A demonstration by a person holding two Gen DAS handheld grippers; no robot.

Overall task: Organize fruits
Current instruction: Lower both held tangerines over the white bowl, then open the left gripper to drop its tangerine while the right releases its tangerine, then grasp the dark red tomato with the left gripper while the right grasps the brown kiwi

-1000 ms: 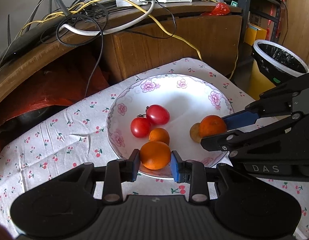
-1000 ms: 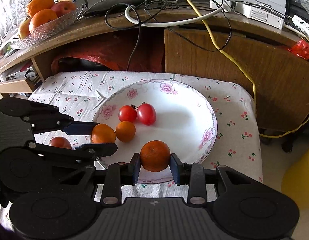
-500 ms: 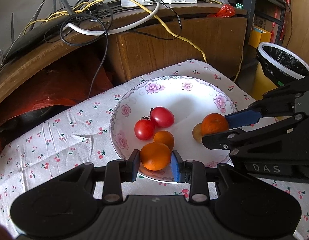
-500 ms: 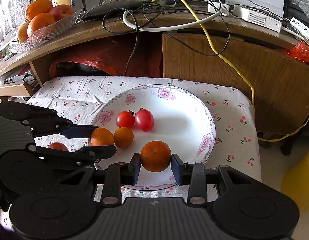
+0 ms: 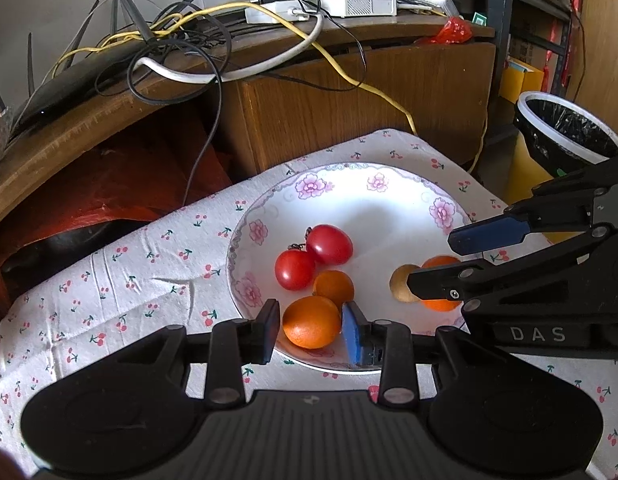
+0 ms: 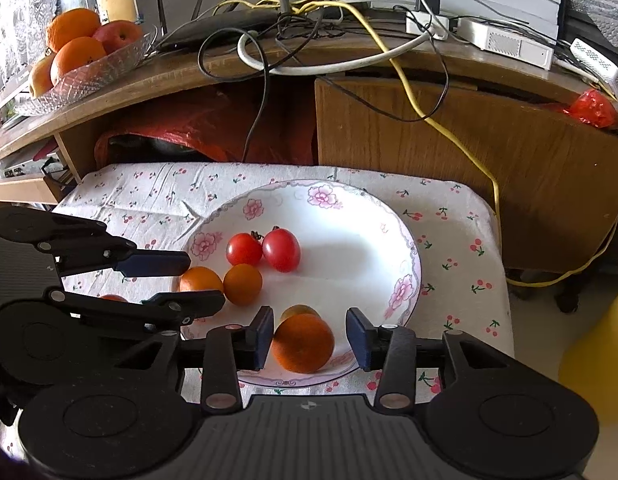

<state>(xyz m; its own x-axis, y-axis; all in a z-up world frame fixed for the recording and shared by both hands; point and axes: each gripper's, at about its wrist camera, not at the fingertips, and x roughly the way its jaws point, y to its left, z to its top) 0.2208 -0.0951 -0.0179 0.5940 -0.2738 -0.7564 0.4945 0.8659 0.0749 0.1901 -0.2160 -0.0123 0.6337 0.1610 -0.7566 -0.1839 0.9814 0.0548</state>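
A white flowered plate (image 5: 389,216) (image 6: 349,240) holds two red tomatoes (image 5: 313,254) (image 6: 265,248) and a small orange (image 5: 333,288) (image 6: 242,284). My left gripper (image 5: 311,330) (image 6: 205,282) is shut on an orange (image 5: 311,322) (image 6: 200,279) at the plate's near-left rim. My right gripper (image 6: 311,338) (image 5: 429,259) stands open around a second orange (image 6: 303,344) (image 5: 441,300). That orange rests on the plate, apart from the right finger, beside a small brownish fruit (image 6: 299,312) (image 5: 401,289).
The plate sits on a cherry-print cloth (image 5: 149,272). A red fruit (image 6: 113,298) peeks out behind the left gripper. A wooden desk with tangled cables (image 6: 309,40) and a glass fruit bowl (image 6: 81,60) stands behind. A lined bin (image 5: 565,132) is at the right.
My right gripper has opened and its orange now rests on the plate. The left gripper still holds its orange. Both views have drawn back slightly.
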